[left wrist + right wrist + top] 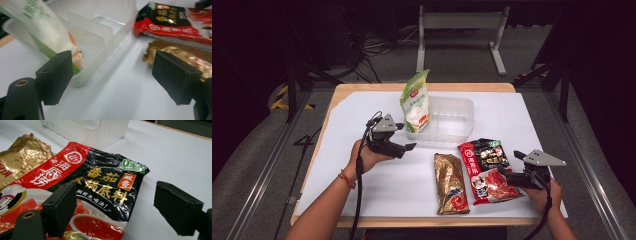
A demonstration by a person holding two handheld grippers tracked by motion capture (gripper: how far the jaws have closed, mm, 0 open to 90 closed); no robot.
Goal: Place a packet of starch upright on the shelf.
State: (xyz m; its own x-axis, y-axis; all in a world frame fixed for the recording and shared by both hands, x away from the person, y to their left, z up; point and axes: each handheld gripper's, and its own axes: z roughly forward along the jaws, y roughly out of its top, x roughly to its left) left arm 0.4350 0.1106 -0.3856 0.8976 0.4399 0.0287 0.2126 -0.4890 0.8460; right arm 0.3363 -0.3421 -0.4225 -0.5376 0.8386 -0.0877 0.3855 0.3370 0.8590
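With the green-and-white pouch (415,101) standing in the clear bin (455,131), my left gripper (408,147) hangs open just beside the bin, and next my right gripper (508,172), open, should grasp the red-and-black packet (487,170) before the bin.

A green-and-white pouch (415,100) with an orange patch stands in the translucent white bin (452,120). Nearer lie a crinkled gold packet (451,183) and a red-and-black packet (487,170) with yellow lettering, on white sheeting (377,190).
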